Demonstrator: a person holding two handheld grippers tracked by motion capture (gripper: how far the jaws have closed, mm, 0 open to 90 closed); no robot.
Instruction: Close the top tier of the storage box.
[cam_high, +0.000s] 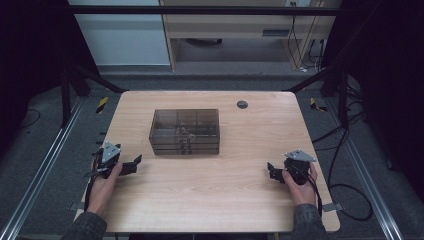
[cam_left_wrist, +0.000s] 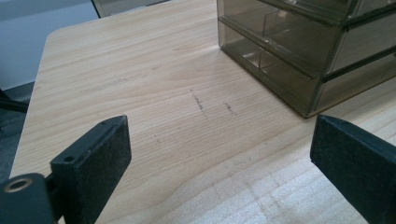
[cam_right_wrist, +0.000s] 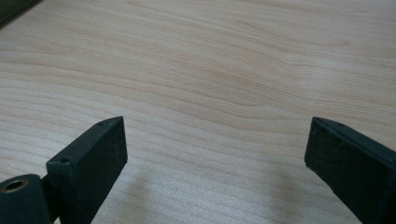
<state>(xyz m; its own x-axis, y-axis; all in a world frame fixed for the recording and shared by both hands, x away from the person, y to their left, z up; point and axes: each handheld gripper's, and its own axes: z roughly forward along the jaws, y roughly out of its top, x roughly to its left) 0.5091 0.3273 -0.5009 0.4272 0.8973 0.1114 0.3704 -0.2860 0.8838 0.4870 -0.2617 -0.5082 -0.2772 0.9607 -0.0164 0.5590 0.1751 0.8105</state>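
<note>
I am looking down on a pale wood table (cam_high: 210, 200). A smoky clear drawer box (cam_high: 185, 131) sits just above the table's centre, toward twelve o'clock, with three shallow drawers stacked on its near face. All three look pushed in flush. Something small lies inside the top level, too blurred to name.

My left claw (cam_high: 131, 167) rests near the table's edge at about eight o'clock, jaws spread wide and holding nothing. In the left gripper view the box (cam_left_wrist: 308, 51) stands at roughly one o'clock from the claw (cam_left_wrist: 219, 154), near but apart, with bare table (cam_left_wrist: 140, 84) between.

My right claw (cam_high: 273, 172) sits at about four o'clock, well apart from the box, its jaws likewise parted and empty. The right gripper view shows wood grain (cam_right_wrist: 210, 70) beyond the claw (cam_right_wrist: 215, 154), with a dark corner at the top left edge that may be the box.

My reading: nothing has begun. No drawer is drawn out and neither claw touches the box. The whole job remains, starting with bringing a claw to a drawer front.
</note>
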